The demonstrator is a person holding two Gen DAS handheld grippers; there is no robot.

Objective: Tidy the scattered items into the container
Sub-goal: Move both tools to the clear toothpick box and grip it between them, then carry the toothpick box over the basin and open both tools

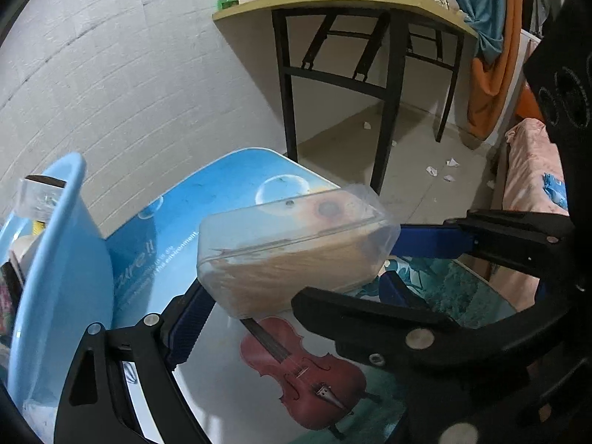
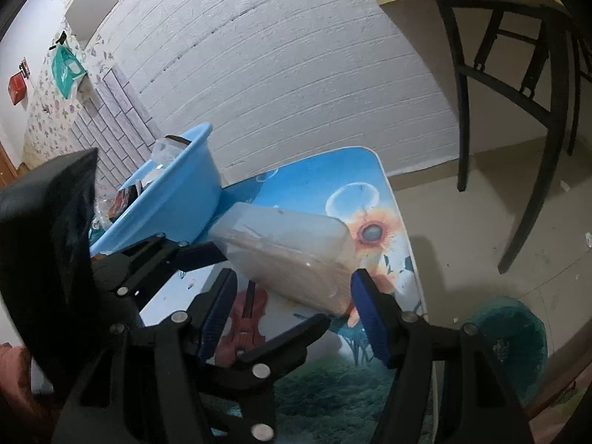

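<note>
Left wrist view first: the printed counter (image 1: 174,222) fills the lower frame, and the blue basin (image 1: 66,259), already holding a few items, stands at its left end. The clear box (image 1: 292,248) of what look like wooden sticks hangs tilted above the counter, just right of the basin and not yet over it. From the right wrist view I judge the right gripper (image 2: 292,285) is clamped on the box, one blue pad at each lower side, though glare off the plastic makes the contact hard to confirm. The left gripper (image 1: 292,296) has its fingers spread wide around the box; I can't see them pressing. To do this well, I'd keep the right grip firm, draw the left fingers clear, level the box, carry it over the basin rim and release low inside.
</note>
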